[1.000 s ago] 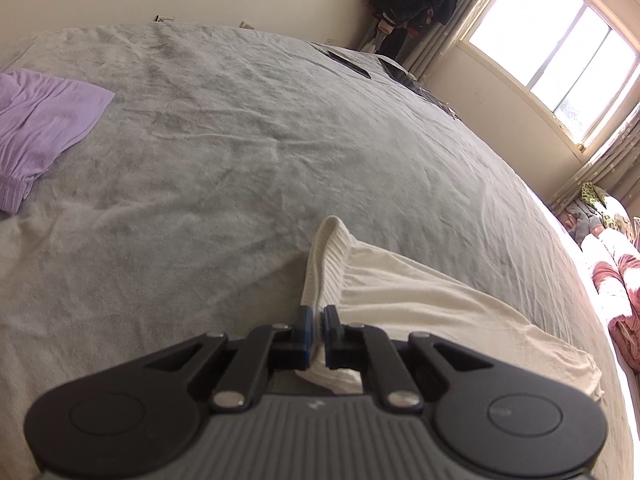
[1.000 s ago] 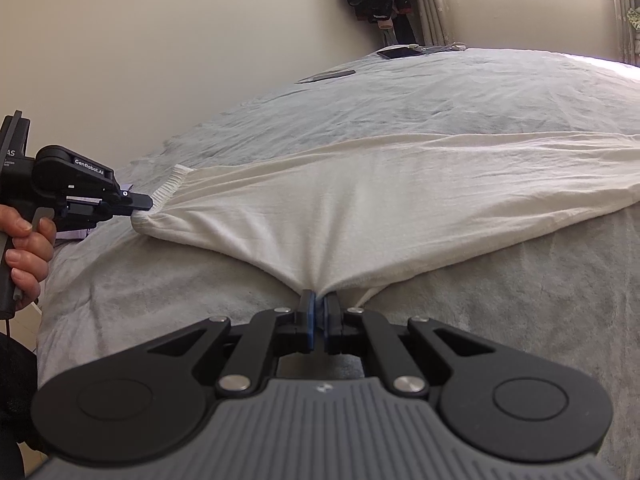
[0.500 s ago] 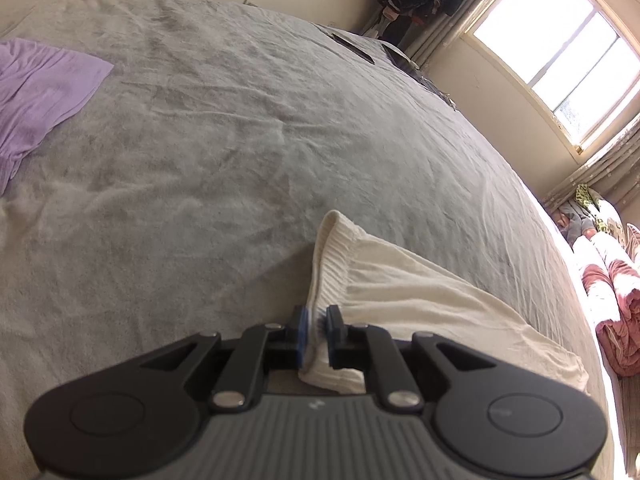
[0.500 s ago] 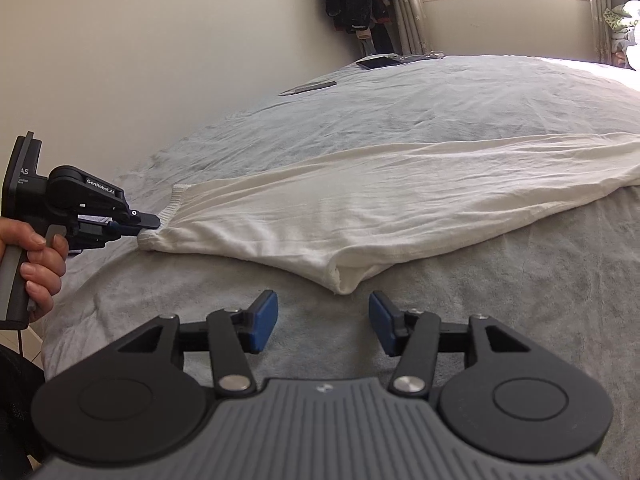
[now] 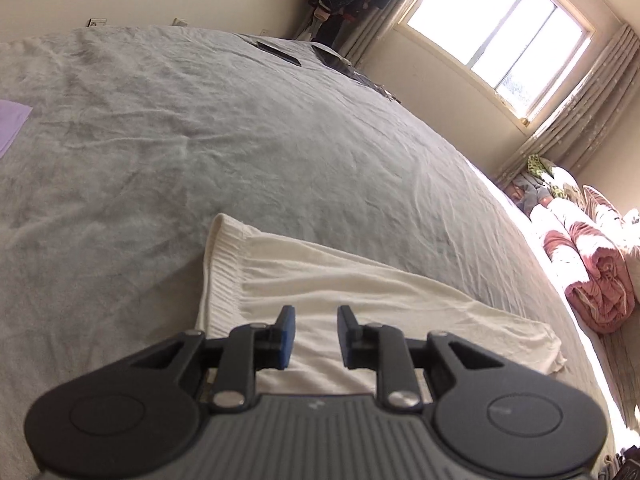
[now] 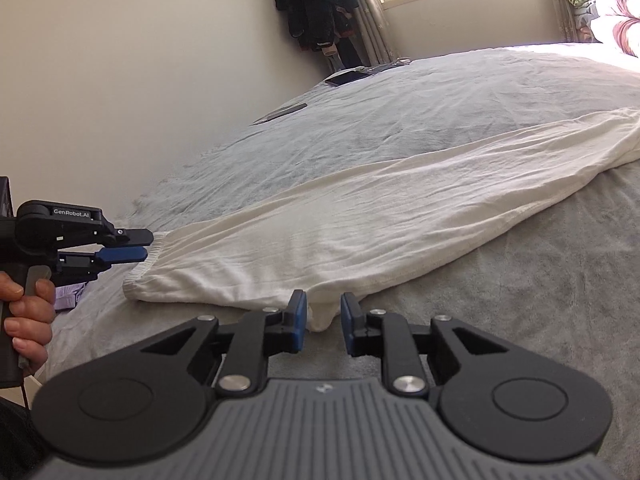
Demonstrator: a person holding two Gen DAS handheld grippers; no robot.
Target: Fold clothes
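Cream-white trousers (image 6: 360, 216) lie flat and folded lengthwise on the grey bed cover (image 6: 520, 308). The ribbed waistband (image 5: 224, 272) shows in the left wrist view. My left gripper (image 5: 314, 326) is open and empty, just above the waistband end; it also shows in the right wrist view (image 6: 138, 246), beside the waistband. My right gripper (image 6: 324, 312) is open and empty, its fingers either side of a fabric corner (image 6: 320, 318) at the trousers' near edge.
A purple garment (image 5: 12, 124) lies at the bed's left. A phone (image 6: 346, 77) and a dark flat object (image 6: 282, 112) lie at the far edge. Pink bedding (image 5: 592, 280) is piled right of the bed. Dark clothes (image 6: 316, 4) hang by the window.
Both grippers have let go of the trousers: the right opened first and drew back, then the left opened. The trousers settled flat on the bed.
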